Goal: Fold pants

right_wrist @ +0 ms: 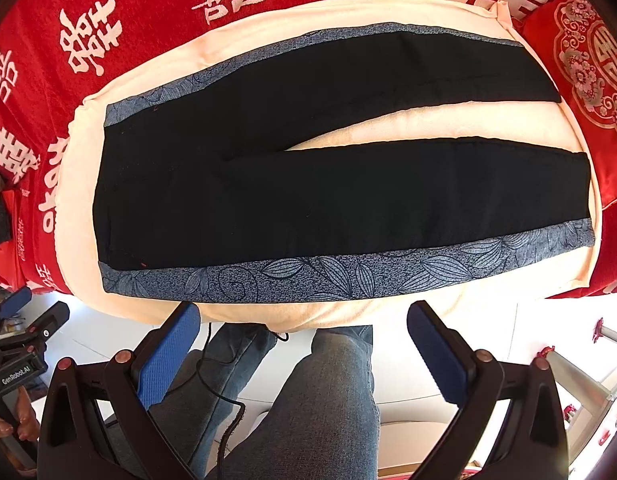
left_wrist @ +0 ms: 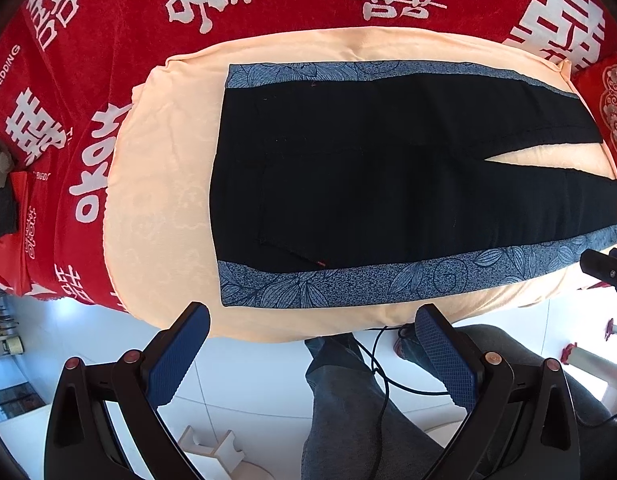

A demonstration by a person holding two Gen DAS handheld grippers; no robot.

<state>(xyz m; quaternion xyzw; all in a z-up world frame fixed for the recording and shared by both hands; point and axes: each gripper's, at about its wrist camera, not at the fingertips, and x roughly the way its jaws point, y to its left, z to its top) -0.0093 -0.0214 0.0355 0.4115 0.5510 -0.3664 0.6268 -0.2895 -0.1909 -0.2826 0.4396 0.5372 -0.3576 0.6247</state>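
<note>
Black pants (left_wrist: 368,168) with blue leaf-patterned side stripes lie flat and unfolded on a peach cloth (left_wrist: 156,200), waistband to the left, both legs running right with a gap between them. They also show in the right wrist view (right_wrist: 308,192). My left gripper (left_wrist: 312,320) is open and empty, just short of the near edge by the waist end. My right gripper (right_wrist: 302,314) is open and empty, just short of the near edge by the near leg. The left gripper also shows at the left edge of the right wrist view (right_wrist: 28,328).
The peach cloth lies on a red bedspread (left_wrist: 108,20) with white characters. A red embroidered cushion (right_wrist: 588,64) sits at the right. The person's jeans-clad legs (right_wrist: 328,400) and a black cable (left_wrist: 384,364) are below, over a white tiled floor.
</note>
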